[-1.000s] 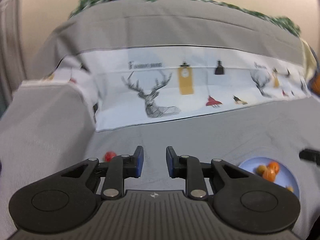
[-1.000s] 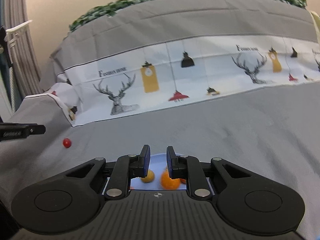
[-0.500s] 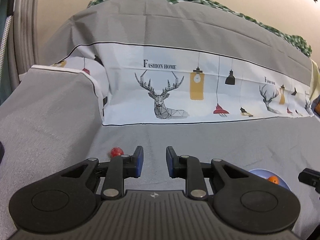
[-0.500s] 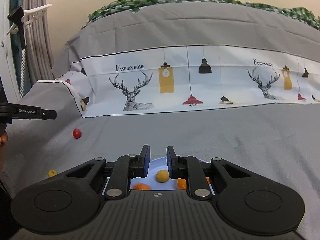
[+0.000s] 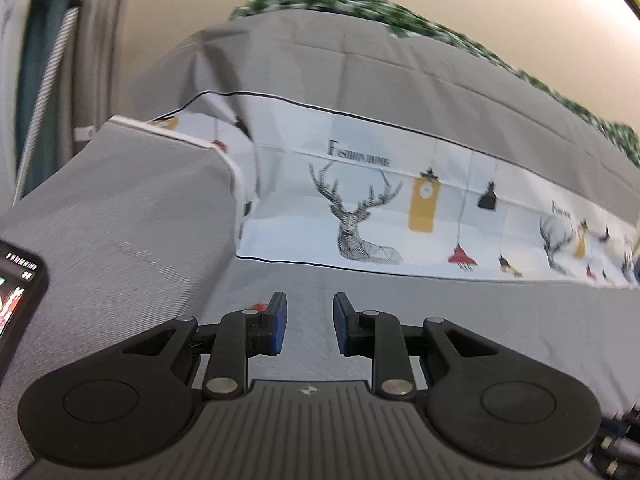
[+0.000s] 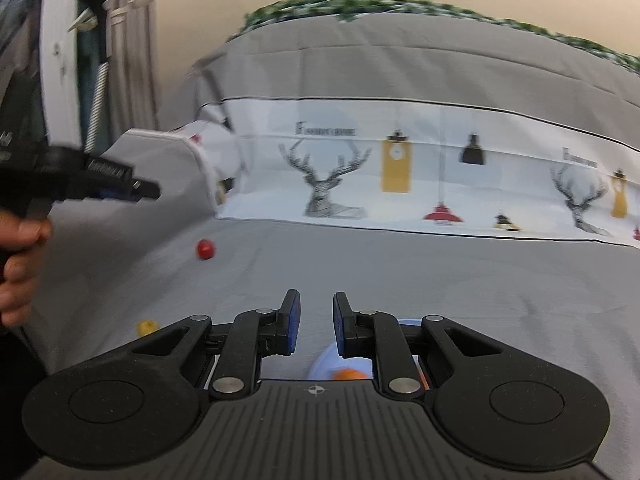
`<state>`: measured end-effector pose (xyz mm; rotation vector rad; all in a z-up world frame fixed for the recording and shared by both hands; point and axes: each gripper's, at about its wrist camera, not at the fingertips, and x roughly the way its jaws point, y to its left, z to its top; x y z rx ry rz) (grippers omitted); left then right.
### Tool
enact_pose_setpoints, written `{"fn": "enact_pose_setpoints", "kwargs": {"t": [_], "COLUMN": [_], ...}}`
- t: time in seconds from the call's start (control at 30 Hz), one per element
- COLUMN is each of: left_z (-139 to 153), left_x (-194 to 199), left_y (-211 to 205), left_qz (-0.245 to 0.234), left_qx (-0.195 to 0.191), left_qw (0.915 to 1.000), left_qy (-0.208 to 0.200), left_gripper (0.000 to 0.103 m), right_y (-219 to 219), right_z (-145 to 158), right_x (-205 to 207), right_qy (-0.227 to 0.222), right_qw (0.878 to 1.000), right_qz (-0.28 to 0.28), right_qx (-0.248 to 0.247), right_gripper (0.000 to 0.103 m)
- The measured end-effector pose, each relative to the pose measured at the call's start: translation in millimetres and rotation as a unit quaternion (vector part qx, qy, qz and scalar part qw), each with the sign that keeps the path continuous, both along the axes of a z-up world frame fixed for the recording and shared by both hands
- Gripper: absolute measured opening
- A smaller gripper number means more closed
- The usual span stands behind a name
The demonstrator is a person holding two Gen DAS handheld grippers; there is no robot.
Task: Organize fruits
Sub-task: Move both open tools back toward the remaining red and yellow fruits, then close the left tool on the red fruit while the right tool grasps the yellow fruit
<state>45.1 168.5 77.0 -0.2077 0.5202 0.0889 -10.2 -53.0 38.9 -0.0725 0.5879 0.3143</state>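
Note:
A small red fruit (image 6: 205, 249) lies on the grey sofa seat (image 6: 440, 272) at the left; in the left wrist view it peeks out behind the left finger (image 5: 261, 305). A small yellow fruit (image 6: 145, 327) lies nearer, at the left. A light blue plate (image 6: 325, 362) with an orange fruit (image 6: 347, 374) sits just under my right gripper (image 6: 314, 328), which is open and empty. My left gripper (image 5: 306, 324) is open and empty above the seat; it also shows in the right wrist view (image 6: 116, 188), held in a hand above the armrest.
The sofa back carries a white cover with deer and lamp prints (image 5: 360, 220) and a green checked cloth (image 6: 360, 2) on top. A grey armrest (image 5: 120, 208) rises at the left. A phone screen (image 5: 16, 280) shows at the far left edge.
Both grippers have swung left and tilted up. The red fruit has slid behind the left finger in the left view, and the plate has dropped out of that view.

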Motion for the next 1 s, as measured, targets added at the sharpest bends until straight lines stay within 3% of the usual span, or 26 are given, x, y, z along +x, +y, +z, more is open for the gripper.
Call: {"fn": "enact_pose_setpoints", "kwargs": {"t": [0.37, 0.67, 1.0], "left_z": [1, -2, -5], "left_x": [-3, -9, -1], "left_y": [27, 58, 55], "left_qz": [0.046, 0.11, 0.103], "left_qx": [-0.051, -0.092, -0.07], "left_qw": [0.9977, 0.9896, 0.992], "left_qy": [-0.001, 0.004, 0.023], "left_gripper": [0.028, 0.028, 0.028], "right_y": [51, 104, 159], "right_z": [-27, -58, -103], "right_x": [16, 33, 49], "right_qy": [0.03, 0.04, 0.061], "right_qw": [0.997, 0.991, 0.98], "right_qz": [0.066, 0.127, 0.189], "right_qx": [0.019, 0.033, 0.005], "right_gripper": [0.034, 0.034, 0.039]}}
